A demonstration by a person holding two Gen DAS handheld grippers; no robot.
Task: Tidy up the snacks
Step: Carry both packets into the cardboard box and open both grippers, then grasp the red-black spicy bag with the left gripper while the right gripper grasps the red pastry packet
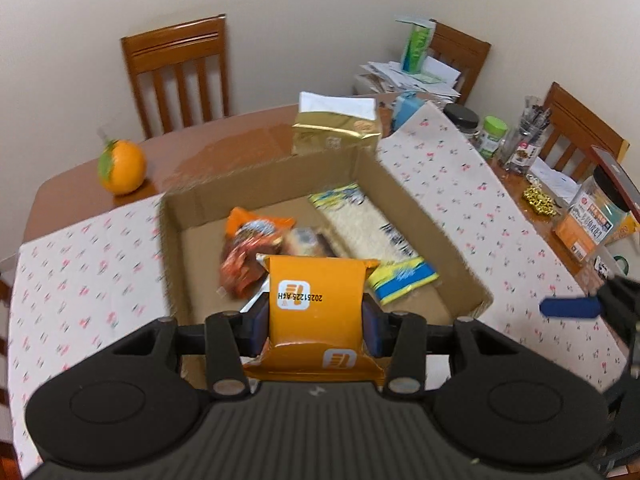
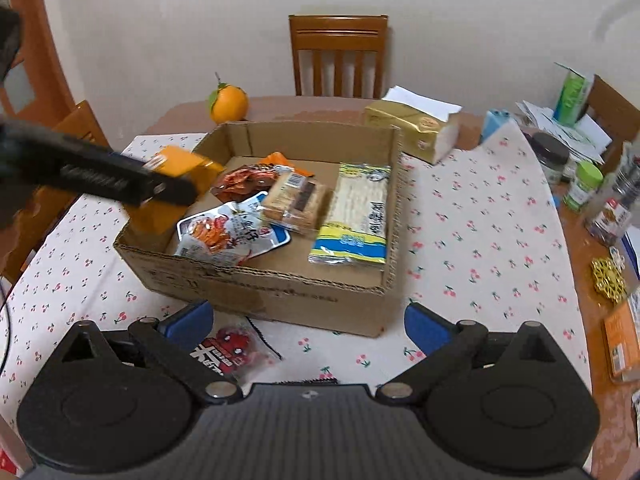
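My left gripper (image 1: 316,316) is shut on an orange snack packet (image 1: 316,300) and holds it over the near left corner of an open cardboard box (image 1: 404,196). In the right wrist view the same packet (image 2: 180,168) hangs at the box's (image 2: 280,292) left side. Inside lie a yellow-blue cracker pack (image 2: 356,216), a clear-wrapped cake (image 2: 296,200), a red-orange pouch (image 2: 248,176) and a white-blue pouch (image 2: 228,232). My right gripper (image 2: 308,324) is open and empty in front of the box. A small red snack packet (image 2: 236,350) lies on the cloth by its left finger.
A gold tissue pack (image 2: 412,128) and an orange fruit (image 2: 228,104) sit behind the box. Jars, papers and bottles (image 2: 580,184) crowd the table's right side. Wooden chairs (image 2: 338,56) stand around the cherry-print tablecloth (image 2: 480,240).
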